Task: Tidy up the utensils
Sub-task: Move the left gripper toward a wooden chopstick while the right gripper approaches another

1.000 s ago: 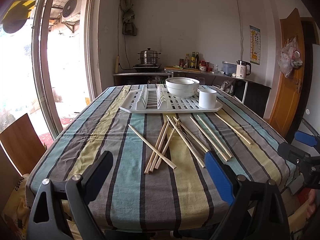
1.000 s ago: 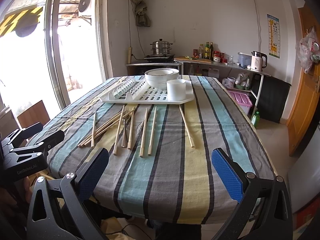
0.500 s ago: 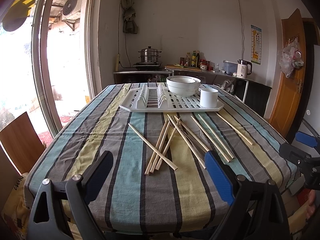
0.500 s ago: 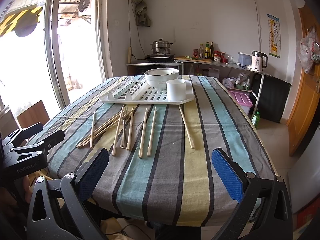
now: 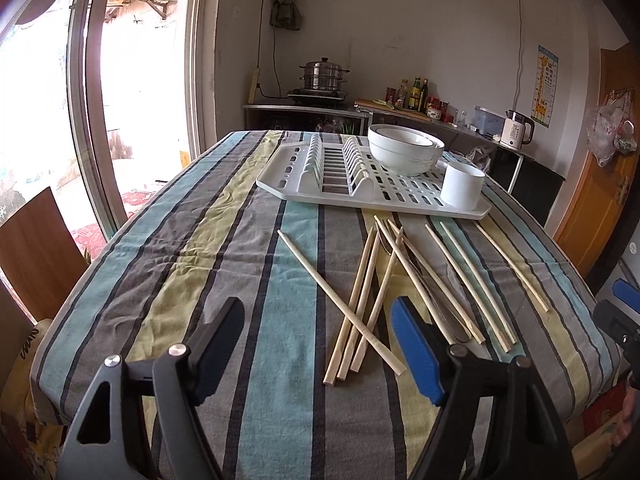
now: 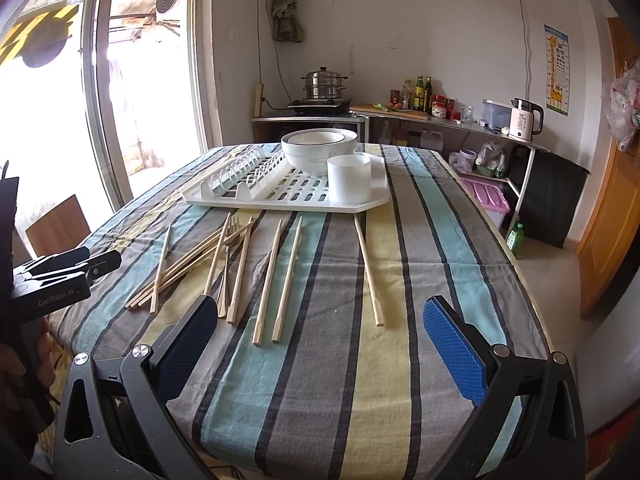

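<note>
Left claw (image 5: pixel 316 344): we see its jaws apart and closing; nothing lies between the pads, only striped cloth; it hangs just short of the near ends of the chopsticks.
Right claw (image 6: pixel 320 344): we find it wide open and empty; it hovers over the near edge of the desk (image 6: pixel 400 360).
Chopsticks (image 5: pixel 360 304): they lie loose on the cloth, between the claws and the white drying rack (image 5: pixel 384 194); none is in the cup (image 5: pixel 462 186) yet.
Key relation: the crossed bundle sits ahead of the left claw and slightly to its right; the long axes run away from us toward the rack, one stick slanting across the others; we judge the left hand nearer to this bundle, the right nearer to the parallel pair (image 6: pixel 278 280) and the lone stick (image 6: pixel 369 272).
Metal utensil (image 6: pixel 227 264): a fork, we think, lies among the sticks; thin, dark, shiny.
Materials: pale slim wood with squared butts; wrinkled woven cloth; slotted hard plastic rack; glazed bowls (image 5: pixel 404 152).
</note>
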`<state>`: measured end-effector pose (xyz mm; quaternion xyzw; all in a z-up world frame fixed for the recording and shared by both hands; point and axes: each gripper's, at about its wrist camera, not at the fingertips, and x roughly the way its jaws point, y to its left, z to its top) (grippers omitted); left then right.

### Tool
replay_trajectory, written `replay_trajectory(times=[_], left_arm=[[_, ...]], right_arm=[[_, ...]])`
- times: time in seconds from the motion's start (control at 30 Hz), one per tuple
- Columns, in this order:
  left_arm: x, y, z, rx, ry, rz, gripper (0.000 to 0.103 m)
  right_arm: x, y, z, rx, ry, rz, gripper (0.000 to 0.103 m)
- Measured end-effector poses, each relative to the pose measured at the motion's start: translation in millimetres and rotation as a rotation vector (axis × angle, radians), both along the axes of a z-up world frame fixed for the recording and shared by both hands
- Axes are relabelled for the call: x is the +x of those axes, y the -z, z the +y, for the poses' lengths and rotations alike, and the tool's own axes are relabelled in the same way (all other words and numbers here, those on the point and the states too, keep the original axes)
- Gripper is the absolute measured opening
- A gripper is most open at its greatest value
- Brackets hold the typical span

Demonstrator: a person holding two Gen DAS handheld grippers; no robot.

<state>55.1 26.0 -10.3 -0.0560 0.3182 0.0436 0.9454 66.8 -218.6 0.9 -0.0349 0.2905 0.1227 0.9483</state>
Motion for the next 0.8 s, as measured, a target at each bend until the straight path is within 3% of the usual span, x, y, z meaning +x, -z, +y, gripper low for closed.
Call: replay_trajectory(times=[0.33, 0.53, 0.8], left_arm=[[47.3, 7.8, 7.1, -0.002, 0.020, 0.094, 0.070], [72.5, 0.5, -11.9, -0.034, 0.114, 0.108, 0.069], [112.0, 8.1, -28.0, -0.067, 0.165, 0.175, 0.056]], right_arm=[[56.7, 6.6, -4.2, -0.010, -0.013, 0.064, 0.094], [92.8, 10.1, -8.4, -0.024, -0.008, 0.110, 0.077], [137.1, 21.5, -8.9, -0.052, -0.015, 0.187, 0.059]])
